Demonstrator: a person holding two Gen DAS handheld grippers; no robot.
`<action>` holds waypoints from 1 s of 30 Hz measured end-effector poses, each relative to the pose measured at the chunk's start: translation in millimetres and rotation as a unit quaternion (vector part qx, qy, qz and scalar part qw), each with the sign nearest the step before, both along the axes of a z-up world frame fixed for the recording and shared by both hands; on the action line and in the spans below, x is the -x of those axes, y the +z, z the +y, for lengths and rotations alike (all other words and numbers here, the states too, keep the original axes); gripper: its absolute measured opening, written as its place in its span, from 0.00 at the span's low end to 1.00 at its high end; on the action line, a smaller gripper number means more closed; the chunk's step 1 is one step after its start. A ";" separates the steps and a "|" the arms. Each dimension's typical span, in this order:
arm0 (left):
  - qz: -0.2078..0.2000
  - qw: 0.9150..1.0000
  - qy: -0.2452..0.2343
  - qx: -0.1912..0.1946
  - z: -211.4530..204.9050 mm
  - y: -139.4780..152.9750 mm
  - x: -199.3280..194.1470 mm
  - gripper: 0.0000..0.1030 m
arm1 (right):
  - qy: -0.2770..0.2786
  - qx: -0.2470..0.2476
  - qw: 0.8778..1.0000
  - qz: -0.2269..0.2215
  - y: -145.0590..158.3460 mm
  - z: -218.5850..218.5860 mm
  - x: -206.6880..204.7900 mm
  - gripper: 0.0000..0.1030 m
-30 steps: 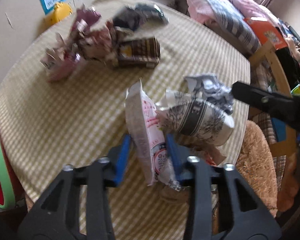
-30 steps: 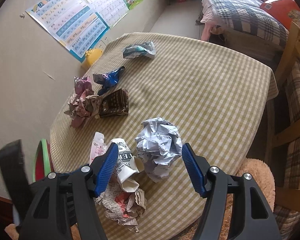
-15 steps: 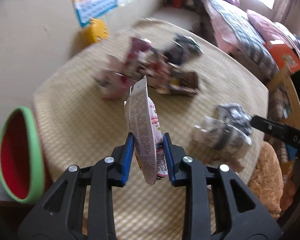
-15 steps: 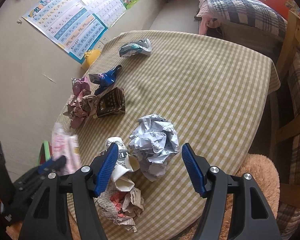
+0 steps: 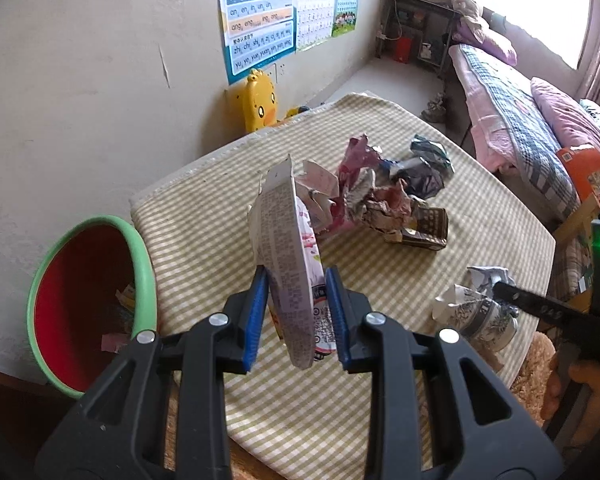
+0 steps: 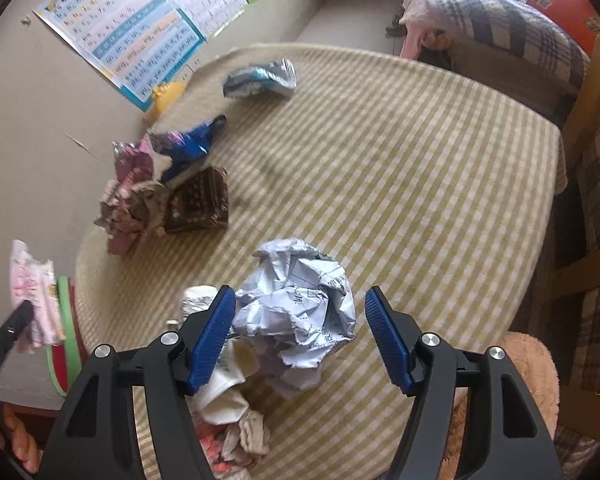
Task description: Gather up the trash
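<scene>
My left gripper (image 5: 296, 316) is shut on a white and pink snack wrapper (image 5: 286, 256) and holds it upright above the table's left edge, next to the red bin with a green rim (image 5: 84, 300). The wrapper also shows in the right wrist view (image 6: 34, 292). My right gripper (image 6: 300, 336) is open, its jaws on either side of a crumpled white paper ball (image 6: 300, 308) on the checked tablecloth (image 6: 420, 184). A crushed paper cup (image 6: 216, 364) lies just left of the ball.
More trash lies on the table: a brown box (image 6: 198, 204), pink wrappers (image 6: 128, 196), a blue wrapper (image 6: 188, 144) and a silver-blue one (image 6: 260, 78). A yellow duck toy (image 5: 260, 100) stands by the wall. A bed (image 5: 520, 120) and a wooden chair (image 6: 588, 120) are at the right.
My left gripper has lifted the snack wrapper off the table and carried it left toward the bin. My right gripper has moved slightly closer around the paper ball, still open.
</scene>
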State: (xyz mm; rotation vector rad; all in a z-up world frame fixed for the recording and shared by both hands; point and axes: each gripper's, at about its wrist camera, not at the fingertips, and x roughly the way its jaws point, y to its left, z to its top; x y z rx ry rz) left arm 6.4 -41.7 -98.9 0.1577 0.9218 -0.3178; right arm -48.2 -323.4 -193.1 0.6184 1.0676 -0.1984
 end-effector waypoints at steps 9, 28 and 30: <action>-0.016 1.000 0.009 -0.009 4.2 4.6 -0.1 0.28 | 0.013 0.024 0.999 -0.045 28.1 3.0 7.3 0.45; -0.068 0.996 0.048 0.015 42.6 43.0 -6.1 0.28 | 0.052 0.067 0.987 -0.139 121.6 45.5 -6.1 0.45; -0.074 0.996 0.056 0.021 49.6 47.5 -7.0 0.28 | 0.059 0.069 0.985 -0.147 129.1 51.6 -8.0 0.45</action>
